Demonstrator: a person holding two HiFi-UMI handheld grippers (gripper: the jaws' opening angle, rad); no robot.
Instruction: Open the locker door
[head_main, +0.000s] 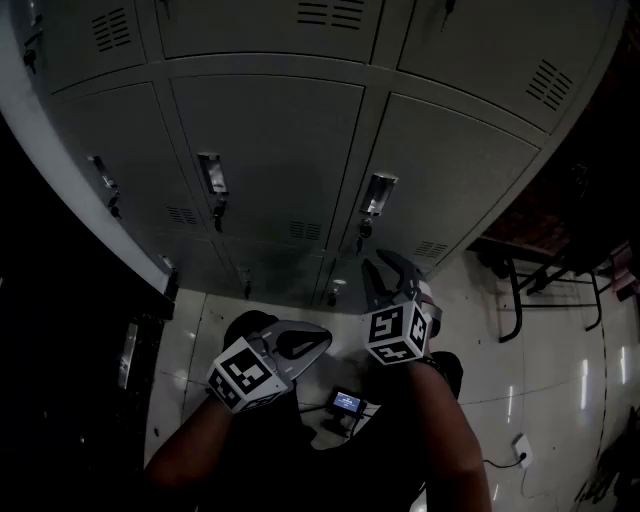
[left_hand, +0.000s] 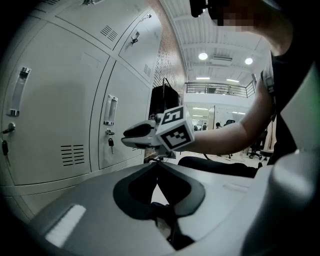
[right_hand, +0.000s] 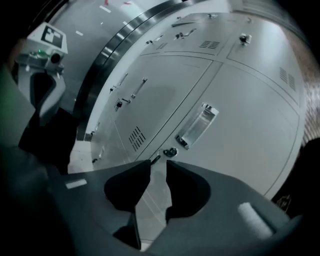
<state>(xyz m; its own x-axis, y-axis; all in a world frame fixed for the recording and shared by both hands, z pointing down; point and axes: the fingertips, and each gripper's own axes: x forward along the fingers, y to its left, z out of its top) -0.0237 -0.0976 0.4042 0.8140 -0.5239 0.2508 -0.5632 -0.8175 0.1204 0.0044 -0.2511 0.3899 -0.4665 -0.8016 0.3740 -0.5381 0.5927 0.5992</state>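
Observation:
A bank of grey lockers (head_main: 290, 130) stands before me. The nearest closed door (head_main: 450, 170) has a recessed metal handle (head_main: 378, 195) with a keyed lock (head_main: 364, 230) under it. In the right gripper view that handle (right_hand: 197, 126) and lock (right_hand: 171, 151) lie just beyond my right gripper (right_hand: 158, 162). The gripper is open with a narrow gap, holds nothing and stays short of the door. In the head view my right gripper (head_main: 388, 268) points up at that handle. My left gripper (head_main: 318, 342) hangs lower and back, shut and empty (left_hand: 157, 164).
Neighbouring doors carry their own handles (head_main: 212, 175). A dark cabinet (head_main: 60, 350) flanks the lockers at left. A metal-framed seat (head_main: 530, 290) stands at right on the glossy tile floor. A small lit device (head_main: 348, 403) and a cabled socket (head_main: 520, 450) lie near the person's feet.

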